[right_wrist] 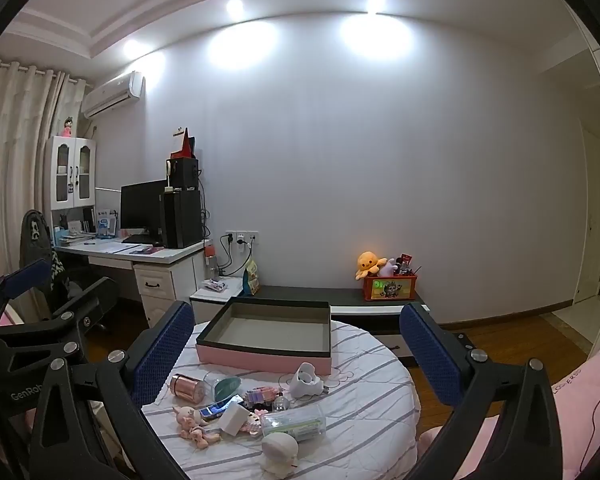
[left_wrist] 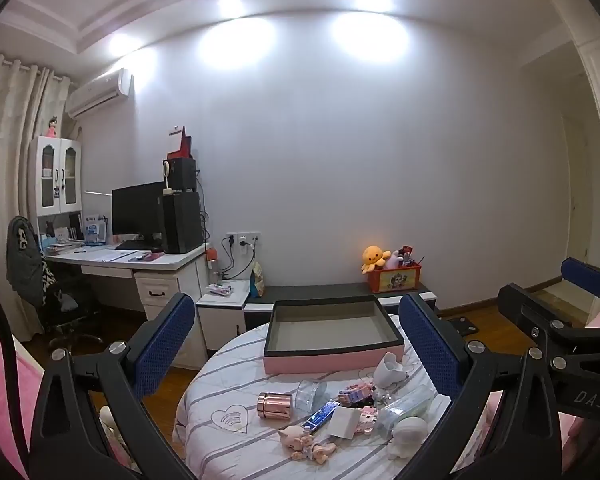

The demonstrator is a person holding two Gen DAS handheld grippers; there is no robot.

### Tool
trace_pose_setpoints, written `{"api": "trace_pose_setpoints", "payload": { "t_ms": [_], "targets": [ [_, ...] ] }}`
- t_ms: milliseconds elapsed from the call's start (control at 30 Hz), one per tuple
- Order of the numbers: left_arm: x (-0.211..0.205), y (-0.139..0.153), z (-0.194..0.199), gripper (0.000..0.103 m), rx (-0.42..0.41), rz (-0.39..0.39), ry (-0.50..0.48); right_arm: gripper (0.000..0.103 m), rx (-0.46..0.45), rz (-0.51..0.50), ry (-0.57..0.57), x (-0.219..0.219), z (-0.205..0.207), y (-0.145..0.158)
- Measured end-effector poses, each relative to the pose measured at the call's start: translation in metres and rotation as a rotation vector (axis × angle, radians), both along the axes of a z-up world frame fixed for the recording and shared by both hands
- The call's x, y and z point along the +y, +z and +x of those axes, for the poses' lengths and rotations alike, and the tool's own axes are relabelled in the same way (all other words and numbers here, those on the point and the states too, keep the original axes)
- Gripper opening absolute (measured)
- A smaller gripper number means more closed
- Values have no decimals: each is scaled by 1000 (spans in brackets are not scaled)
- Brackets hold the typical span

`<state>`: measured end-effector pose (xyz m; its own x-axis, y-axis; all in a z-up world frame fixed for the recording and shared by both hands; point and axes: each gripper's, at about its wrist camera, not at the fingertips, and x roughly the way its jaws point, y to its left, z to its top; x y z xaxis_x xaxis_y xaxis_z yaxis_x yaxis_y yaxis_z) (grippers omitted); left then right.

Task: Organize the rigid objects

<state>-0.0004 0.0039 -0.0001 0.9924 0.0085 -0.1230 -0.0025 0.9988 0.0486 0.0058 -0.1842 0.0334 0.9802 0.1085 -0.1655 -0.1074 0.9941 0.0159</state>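
A pink box (left_wrist: 332, 334) with a dark rim and a bare grey inside sits open at the far side of a round surface (left_wrist: 220, 452) covered by a white cloth with grey stripes. Every loose thing lies on the near side of that box: a rose-gold metal canister (left_wrist: 275, 405) on its side to the near left, a clear plastic cup (left_wrist: 310, 395) just beside it, a white ceramic piece (left_wrist: 388, 369) close against the box's near right corner, a blue pack (left_wrist: 320, 414), a white block (left_wrist: 345, 422), a small pink doll figure (left_wrist: 308, 443), a clear tube (left_wrist: 406, 404) and a white rounded figure (left_wrist: 409, 435) nearest the cameras. The left hand-held gripper (left_wrist: 298, 344) hangs released, its blue pads wide apart with nothing between them, short of the box. The right hand-held gripper (right_wrist: 296, 354) is likewise spread wide and grasps nothing.
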Motion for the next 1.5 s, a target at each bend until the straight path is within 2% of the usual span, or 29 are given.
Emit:
{"api": "trace_pose_setpoints", "payload": {
  "t_ms": [333,1500],
  "targets": [
    [-1,2,2,103,7,1,-3,103,2,-4,-2,0,8,-7],
    [-2,2,1,103,-11,5,9,103,-13,0,-7,1,-1,2]
  ]
}}
